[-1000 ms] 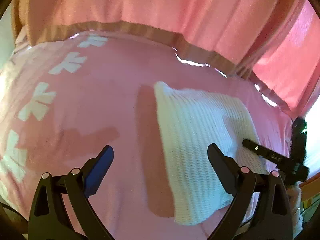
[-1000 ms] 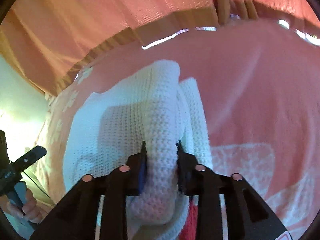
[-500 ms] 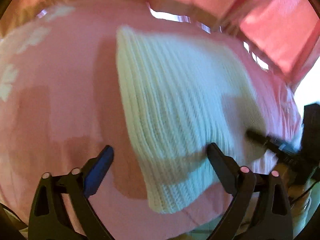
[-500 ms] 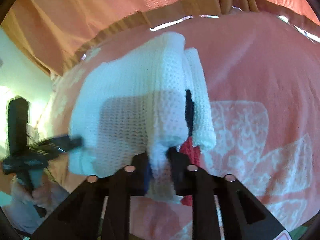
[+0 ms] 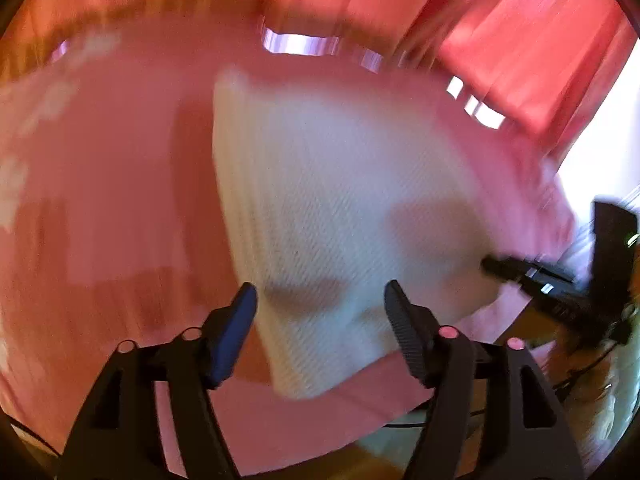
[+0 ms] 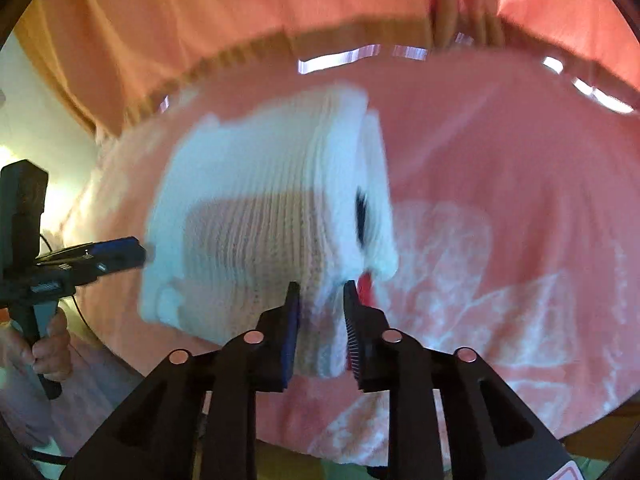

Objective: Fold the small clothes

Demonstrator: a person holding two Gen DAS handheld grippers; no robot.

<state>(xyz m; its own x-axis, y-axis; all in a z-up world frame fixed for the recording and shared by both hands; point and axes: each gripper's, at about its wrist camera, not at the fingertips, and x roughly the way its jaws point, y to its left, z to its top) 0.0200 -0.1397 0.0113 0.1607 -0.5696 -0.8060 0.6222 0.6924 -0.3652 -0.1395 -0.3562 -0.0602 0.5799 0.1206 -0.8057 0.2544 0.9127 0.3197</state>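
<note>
A person's two hand-held grippers work a white knitted garment [image 5: 344, 216] lying folded on a pink patterned bedcover [image 5: 112, 184]. In the left wrist view, the left gripper [image 5: 320, 304] straddles the garment's near corner at six o'clock, its jaws partly open and just been closing, cloth between them but the pads not visibly pressing. In the right wrist view, the right gripper [image 6: 320, 300] sits at six o'clock with narrow jaws that have just been opening around the near hem of the same garment [image 6: 264, 216]; the knit runs between the pads, though blur hides whether it is pinched. A red scrap [image 6: 365, 285] peeks out just right of that hem, and a dark gap [image 6: 361, 216] at one o'clock shows the layers parting. Pink curtains [image 6: 240, 28] hang beyond, at twelve. The risk, judging from here: if the right jaws let go before the left bites, the thick fold may spring open; a corner-only grab could drag the top layer askew.
</note>
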